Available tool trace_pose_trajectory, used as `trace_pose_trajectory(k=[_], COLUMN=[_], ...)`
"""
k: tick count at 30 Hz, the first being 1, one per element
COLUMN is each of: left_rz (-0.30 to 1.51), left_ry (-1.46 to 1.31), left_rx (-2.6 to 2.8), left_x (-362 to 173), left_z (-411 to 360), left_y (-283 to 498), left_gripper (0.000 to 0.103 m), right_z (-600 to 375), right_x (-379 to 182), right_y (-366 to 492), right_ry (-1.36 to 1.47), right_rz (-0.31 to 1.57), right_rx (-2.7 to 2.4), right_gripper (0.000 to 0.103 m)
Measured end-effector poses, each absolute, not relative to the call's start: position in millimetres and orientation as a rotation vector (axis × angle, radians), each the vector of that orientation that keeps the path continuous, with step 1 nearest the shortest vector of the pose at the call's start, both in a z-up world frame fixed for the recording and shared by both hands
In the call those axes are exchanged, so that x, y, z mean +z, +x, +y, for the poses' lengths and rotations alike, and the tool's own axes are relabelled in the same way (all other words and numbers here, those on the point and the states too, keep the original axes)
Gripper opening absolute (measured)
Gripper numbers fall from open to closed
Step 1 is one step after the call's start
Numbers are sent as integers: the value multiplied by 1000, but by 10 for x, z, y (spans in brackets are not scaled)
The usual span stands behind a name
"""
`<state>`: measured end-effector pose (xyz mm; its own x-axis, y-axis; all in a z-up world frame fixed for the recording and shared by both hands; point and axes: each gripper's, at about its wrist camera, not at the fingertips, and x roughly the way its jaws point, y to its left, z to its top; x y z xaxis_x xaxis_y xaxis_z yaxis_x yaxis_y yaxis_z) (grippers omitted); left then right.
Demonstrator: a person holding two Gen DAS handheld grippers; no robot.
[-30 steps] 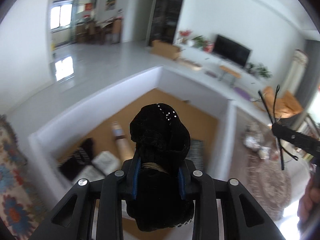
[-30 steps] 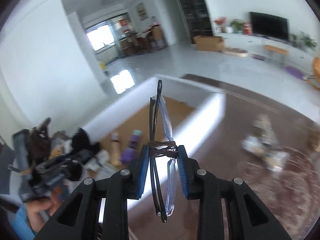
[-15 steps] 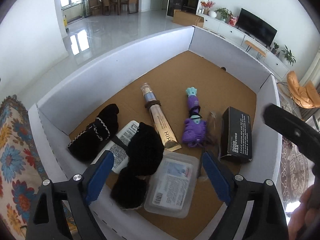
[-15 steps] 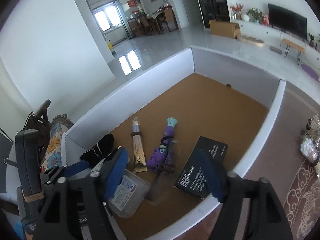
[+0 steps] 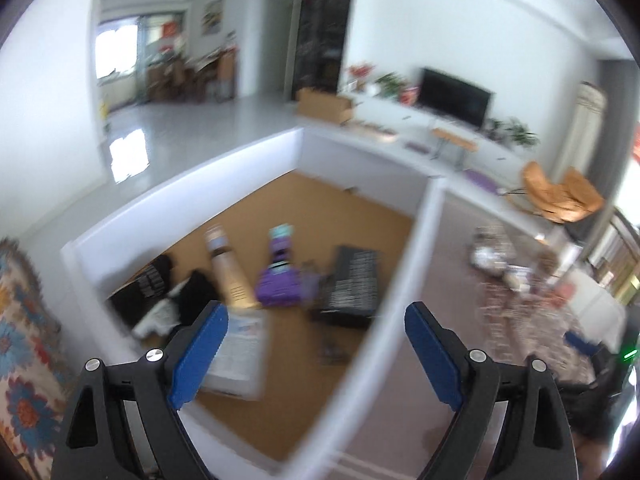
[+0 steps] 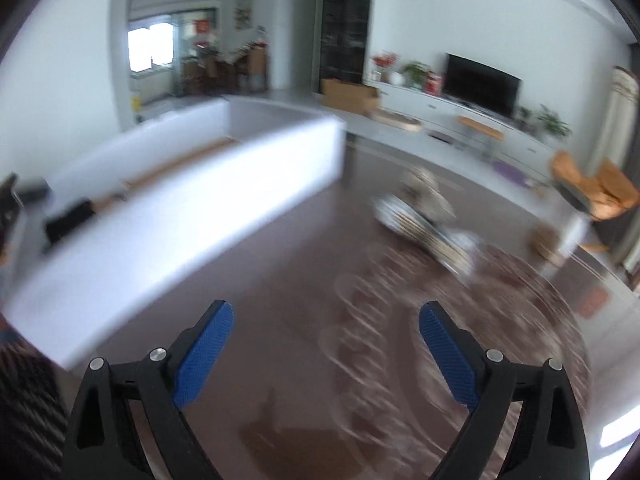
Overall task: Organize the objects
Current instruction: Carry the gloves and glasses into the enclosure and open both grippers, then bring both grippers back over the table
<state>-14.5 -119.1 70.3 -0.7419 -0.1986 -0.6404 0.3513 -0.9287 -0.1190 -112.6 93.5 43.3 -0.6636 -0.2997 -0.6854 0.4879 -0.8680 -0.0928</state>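
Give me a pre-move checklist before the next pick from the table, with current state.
1. Left gripper empty, fingers wide apart: ok.
2. Right gripper empty, fingers just opened: ok.
3. White box holds the purple toy and black carton: ok.
4. Next items on the table, the blurred cluster: cannot tell what they are.
5. Path from the right gripper to the cluster free: ok.

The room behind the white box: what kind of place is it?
Most likely a home living room: a flat television on a low white cabinet, an orange chair, and a patterned rug on the floor.
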Motion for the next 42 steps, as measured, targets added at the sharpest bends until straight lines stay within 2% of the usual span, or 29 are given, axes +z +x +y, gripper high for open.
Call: trace_pose_trajectory(k=[3, 9, 13, 18, 24, 27, 42], left_rz=[304, 221, 146, -7, -88, -61, 41], left_ry=[917, 1034, 1144, 1248, 1347, 1377, 1440], left_rx=[-2775, -2912, -2948, -2950, -2906, -2873, -2773], left_x=[845, 752, 499, 136, -270, -400, -642], left_z=[-766, 51, 484, 846, 915, 818, 559], left_y=[-133, -208, -259, -303, -380, -420, -455], left_gripper=[90, 90, 90, 90, 90, 90, 90], right_z=[1682, 2676, 2838, 2810, 2743, 2686, 2702], right_x=[173, -85, -107, -122, -195, -228, -240], right_y=[-1047, -969, -967, -987, -1020, -1021, -1029], right_ry=[1074, 1259, 1292, 1306, 1357, 1365, 1373], right_rz=[371, 180, 42, 35, 92, 134, 125], right_rx=[-2601, -2682, -2695, -2702, -2691, -2680, -2680], right_gripper=[95, 95, 95, 95, 99, 102, 103])
